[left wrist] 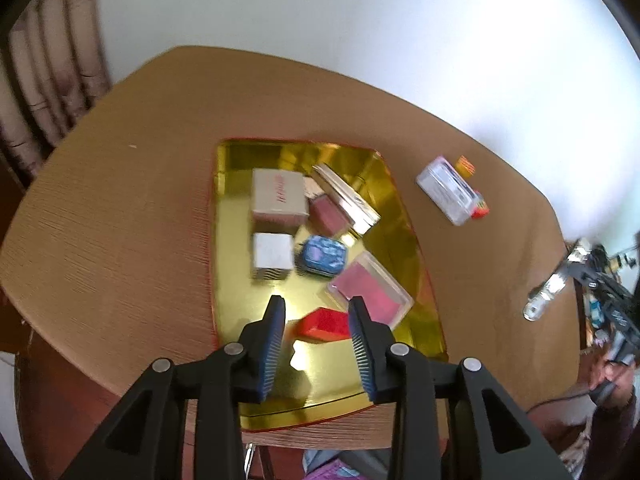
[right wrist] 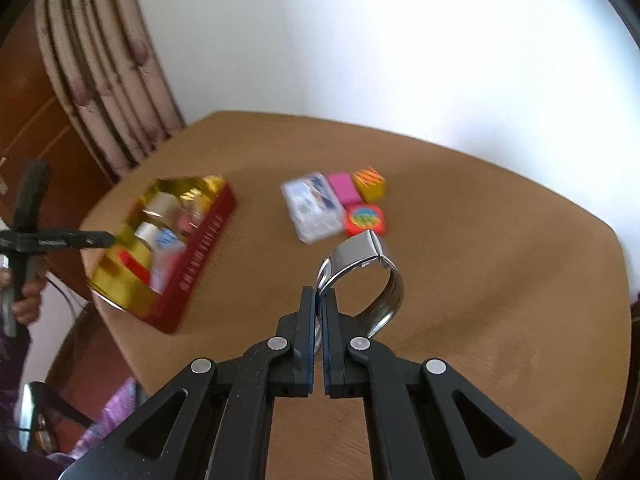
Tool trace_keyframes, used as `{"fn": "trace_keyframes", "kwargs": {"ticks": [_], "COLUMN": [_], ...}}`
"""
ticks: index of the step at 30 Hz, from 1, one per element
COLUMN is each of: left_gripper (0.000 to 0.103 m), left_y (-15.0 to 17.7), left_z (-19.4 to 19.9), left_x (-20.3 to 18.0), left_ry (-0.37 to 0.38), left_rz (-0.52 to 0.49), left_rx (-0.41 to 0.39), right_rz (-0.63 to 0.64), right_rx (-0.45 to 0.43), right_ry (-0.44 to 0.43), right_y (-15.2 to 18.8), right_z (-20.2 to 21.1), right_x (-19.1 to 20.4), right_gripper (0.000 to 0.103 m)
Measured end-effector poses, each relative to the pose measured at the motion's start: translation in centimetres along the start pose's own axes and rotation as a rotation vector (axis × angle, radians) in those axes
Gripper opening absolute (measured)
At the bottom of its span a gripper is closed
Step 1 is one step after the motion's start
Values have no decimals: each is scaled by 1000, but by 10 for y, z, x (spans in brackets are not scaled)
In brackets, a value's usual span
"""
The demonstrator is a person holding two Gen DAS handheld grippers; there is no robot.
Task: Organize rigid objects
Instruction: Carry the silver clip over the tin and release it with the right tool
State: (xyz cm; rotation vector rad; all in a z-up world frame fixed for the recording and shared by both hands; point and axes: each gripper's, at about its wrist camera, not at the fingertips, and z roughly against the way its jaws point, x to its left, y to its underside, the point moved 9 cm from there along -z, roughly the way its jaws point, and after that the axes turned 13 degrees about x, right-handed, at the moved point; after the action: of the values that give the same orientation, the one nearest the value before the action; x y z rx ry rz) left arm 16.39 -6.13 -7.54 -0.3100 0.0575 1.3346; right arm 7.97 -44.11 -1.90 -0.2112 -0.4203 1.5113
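My left gripper [left wrist: 318,302] hangs open over the near end of a gold tray [left wrist: 384,184]. A red box [left wrist: 324,324] lies on the tray floor below its fingers, and a gap shows beside the left pad. Further in lie a beige box [left wrist: 278,196], a white box [left wrist: 272,254], a blue tin [left wrist: 322,256] and a pink case [left wrist: 370,290]. My right gripper [right wrist: 319,294] is shut on the edge of a shiny metal band [right wrist: 360,264], held above the wooden table [right wrist: 480,280]. That metal band [left wrist: 548,294] also glints at the right of the left wrist view.
Outside the tray sit a clear plastic box [right wrist: 312,208], a pink block [right wrist: 344,188], an orange cube [right wrist: 370,184] and a red box with a colourful top [right wrist: 364,220]. The tray's red side wall [right wrist: 200,256] faces the right gripper. A curtain [right wrist: 108,80] hangs behind.
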Motion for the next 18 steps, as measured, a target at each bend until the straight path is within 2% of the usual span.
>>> {"fn": "trace_keyframes", "kwargs": {"ticks": [3, 8, 13, 16, 18], "left_gripper": [33, 34, 35, 35, 35], "left_y": [10, 41, 66, 72, 71], "left_z": [10, 26, 34, 36, 34], "left_x": [7, 17, 20, 21, 22], "left_ry": [-24, -126, -227, -248, -237], "left_rz": [37, 74, 52, 36, 26], "left_rx": [-39, -145, -242, -270, -267], "right_rz": [31, 114, 222, 259, 275], "right_rx": [-22, -13, 69, 133, 175], "right_ry": [-63, -148, -166, -162, -168], "right_y": [-17, -46, -66, -72, -76], "right_z": [12, 9, -30, -62, -84], "right_x": [30, 88, 146, 169, 186], "right_gripper": [2, 2, 3, 3, 3]}}
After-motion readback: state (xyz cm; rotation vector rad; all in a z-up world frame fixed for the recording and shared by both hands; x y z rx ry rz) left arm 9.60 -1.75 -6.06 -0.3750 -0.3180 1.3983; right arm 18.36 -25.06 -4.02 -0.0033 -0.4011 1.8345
